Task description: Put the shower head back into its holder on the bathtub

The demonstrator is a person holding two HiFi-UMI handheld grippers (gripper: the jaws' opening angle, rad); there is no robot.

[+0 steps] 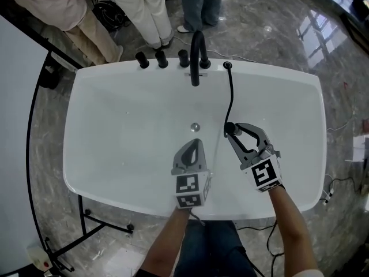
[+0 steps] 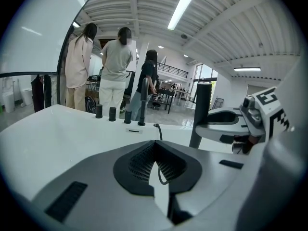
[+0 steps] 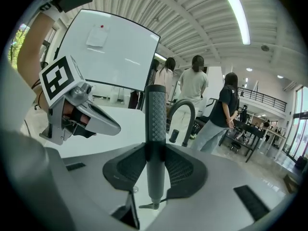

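As right tongs clamp showerhead, it clears rim.

**Tub in the middle, fittings along its upper rim**

The bathtub fills the centre of the head view. Three knobs stand in a row on its upper rim, with the faucet right of them and the holder further right. From the holder the hose runs down into the tub to the shower head, which sits between the jaws of the right gripper. The left gripper is beside it on the left, just below the drain. People stand beyond the upper rim, and a whiteboard lines the left edge.
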